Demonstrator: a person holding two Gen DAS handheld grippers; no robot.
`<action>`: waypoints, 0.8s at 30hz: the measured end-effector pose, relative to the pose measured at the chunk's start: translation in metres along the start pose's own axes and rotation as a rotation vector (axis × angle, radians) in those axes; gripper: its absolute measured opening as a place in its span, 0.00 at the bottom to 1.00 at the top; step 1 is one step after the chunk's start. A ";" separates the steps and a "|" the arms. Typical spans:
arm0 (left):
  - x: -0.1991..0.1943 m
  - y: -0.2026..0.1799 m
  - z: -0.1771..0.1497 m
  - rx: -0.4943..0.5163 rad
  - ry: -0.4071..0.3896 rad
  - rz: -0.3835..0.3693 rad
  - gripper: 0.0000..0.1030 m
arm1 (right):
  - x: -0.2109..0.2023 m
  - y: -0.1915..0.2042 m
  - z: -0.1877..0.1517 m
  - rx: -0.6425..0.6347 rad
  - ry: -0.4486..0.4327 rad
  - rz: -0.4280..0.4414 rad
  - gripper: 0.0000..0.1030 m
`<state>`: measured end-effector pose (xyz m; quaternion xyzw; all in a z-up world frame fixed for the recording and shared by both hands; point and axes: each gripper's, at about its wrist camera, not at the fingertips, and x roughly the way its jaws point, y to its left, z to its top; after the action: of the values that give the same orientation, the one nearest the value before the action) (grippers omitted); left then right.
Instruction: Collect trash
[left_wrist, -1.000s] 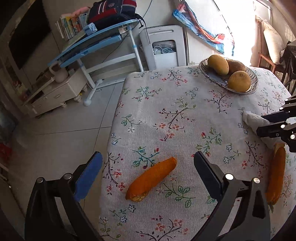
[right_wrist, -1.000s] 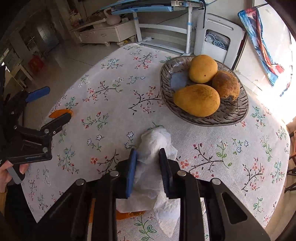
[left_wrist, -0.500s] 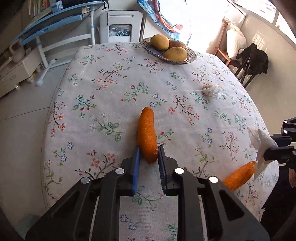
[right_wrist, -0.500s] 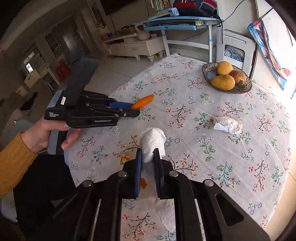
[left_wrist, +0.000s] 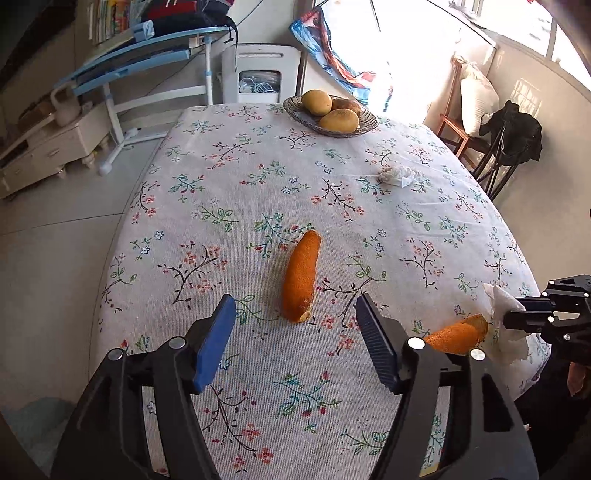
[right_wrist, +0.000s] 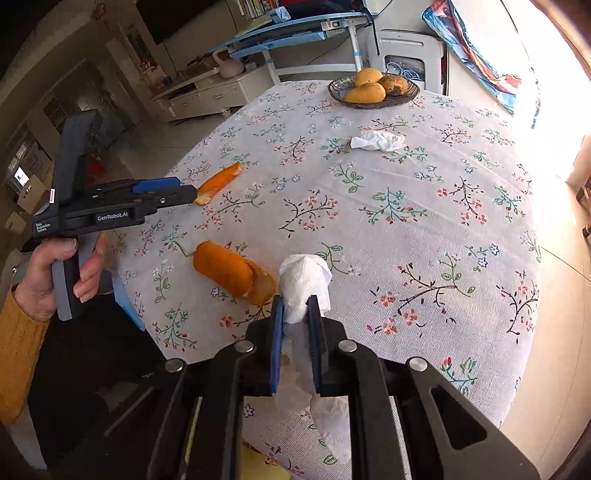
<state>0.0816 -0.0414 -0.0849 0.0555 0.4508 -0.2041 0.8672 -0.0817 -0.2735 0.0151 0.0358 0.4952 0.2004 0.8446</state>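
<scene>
Floral table (left_wrist: 229, 177) – two peels, two tissues; left fingers (left_wrist: 221, 332) released, right fingers (right_wrist: 277, 332) grasping tissue (right_wrist: 303, 280)

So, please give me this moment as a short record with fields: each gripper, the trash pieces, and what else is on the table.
left gripper: open, jaws have just been opening; orange peel between them, pads not pressing on it
right gripper: shut on white tissue
orange peel: lying on the tablecloth
second peel: lying near the right gripper
crumpled tissue: loose on the cloth, nearer the fruit bowl
fruit bowl: at far edge, holds three yellow-brown fruits
table: covered by a floral cloth
</scene>
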 end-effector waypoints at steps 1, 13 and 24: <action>0.000 0.000 0.001 0.006 -0.004 0.014 0.69 | 0.002 0.000 -0.001 0.000 0.002 -0.011 0.16; -0.008 -0.010 0.012 0.112 -0.051 0.222 0.89 | 0.009 0.013 0.002 -0.075 0.007 -0.095 0.60; -0.008 -0.024 0.009 0.184 -0.052 0.249 0.89 | 0.016 0.010 -0.003 -0.093 0.046 -0.120 0.63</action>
<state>0.0747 -0.0638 -0.0710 0.1851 0.3974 -0.1369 0.8883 -0.0804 -0.2586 0.0032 -0.0377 0.5058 0.1729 0.8443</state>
